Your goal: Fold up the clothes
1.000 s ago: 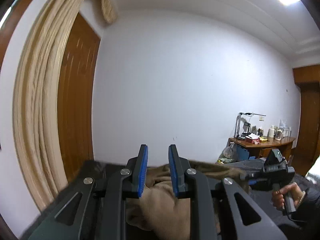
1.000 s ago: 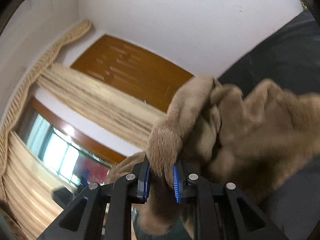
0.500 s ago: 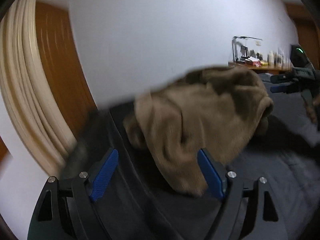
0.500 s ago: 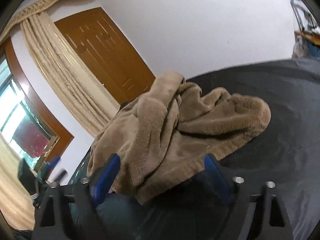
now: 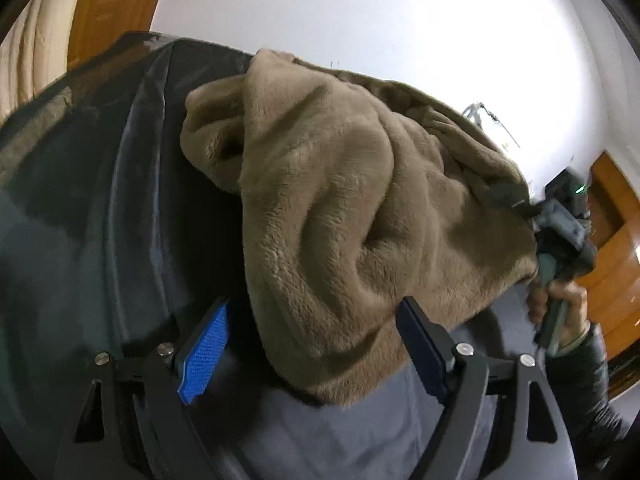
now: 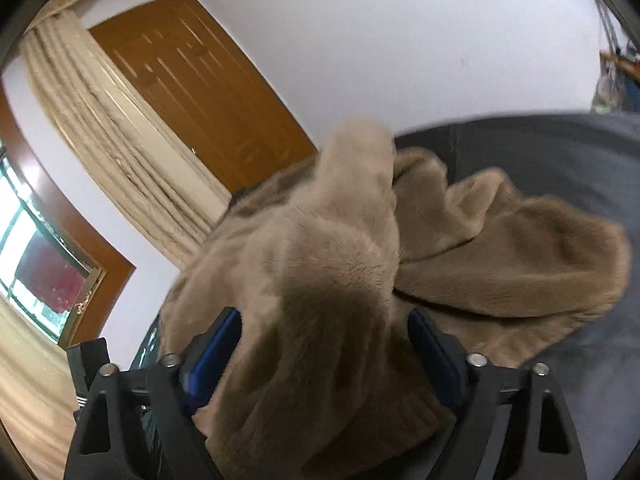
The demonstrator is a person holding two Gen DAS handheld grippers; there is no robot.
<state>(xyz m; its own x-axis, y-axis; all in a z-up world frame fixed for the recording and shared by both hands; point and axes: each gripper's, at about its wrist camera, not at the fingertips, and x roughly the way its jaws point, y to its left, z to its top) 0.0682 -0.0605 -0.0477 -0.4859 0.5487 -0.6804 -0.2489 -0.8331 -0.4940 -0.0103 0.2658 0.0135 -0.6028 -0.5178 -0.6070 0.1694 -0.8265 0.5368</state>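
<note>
A brown fleece garment (image 5: 360, 200) lies in a crumpled heap on the dark grey bed cover (image 5: 120, 200). My left gripper (image 5: 313, 306) points down at its near edge, jaws wide open, with the cloth's lower fold lying between the blue pads (image 5: 204, 356). In the right wrist view the same garment (image 6: 500, 260) bulges up between the jaws of my right gripper (image 6: 323, 314), which are closing around a thick fold; the pads (image 6: 212, 352) are partly hidden by the pile. The right gripper (image 5: 560, 232), held by a hand (image 5: 560, 300), shows at the heap's far right.
The bed cover (image 6: 540, 152) runs to the right behind the heap. A wooden door (image 6: 192, 80), a cream curtain (image 6: 100, 120) and a window (image 6: 32, 260) stand to the left. A cluttered desk (image 6: 624, 60) sits by the white wall at far right.
Both grippers were shut on the raised garment, then opened and it dropped into a heap on the bed. The left gripper sank toward it; the right jaws have narrowed around a fold.
</note>
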